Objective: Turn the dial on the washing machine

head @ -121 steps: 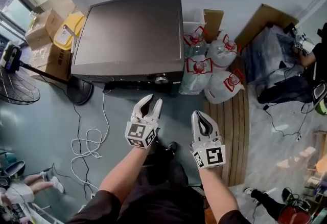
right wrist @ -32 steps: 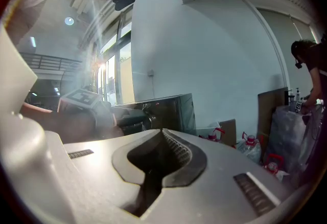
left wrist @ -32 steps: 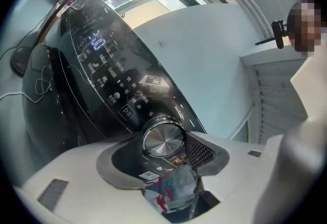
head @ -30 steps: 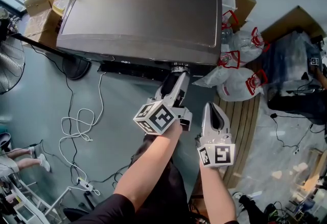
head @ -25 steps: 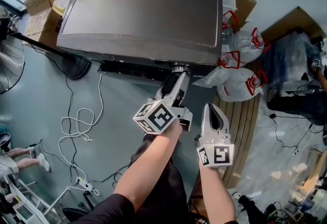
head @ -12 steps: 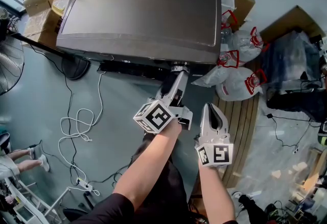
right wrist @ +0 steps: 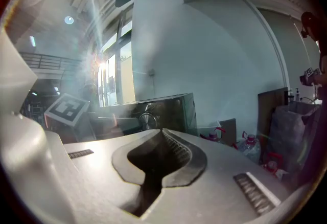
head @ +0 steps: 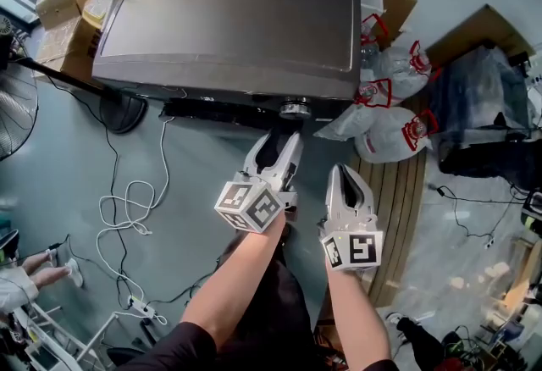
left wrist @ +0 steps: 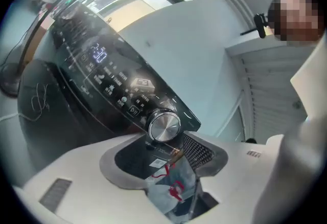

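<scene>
Pale grey-green smooth floor (head: 195, 166) carries a dark box-shaped washing machine (head: 237, 13). To its left are brown cardboard boxes (head: 63, 1) and a black round fan base (head: 118, 111). In front lies a loose white cable (head: 127, 204). At right — clear red-marked plastic bags (head: 385, 128) by light wooden slats (head: 394, 191).

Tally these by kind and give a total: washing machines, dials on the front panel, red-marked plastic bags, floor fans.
washing machine: 1
dial: 1
red-marked plastic bags: 4
floor fan: 1
Total: 7
</scene>
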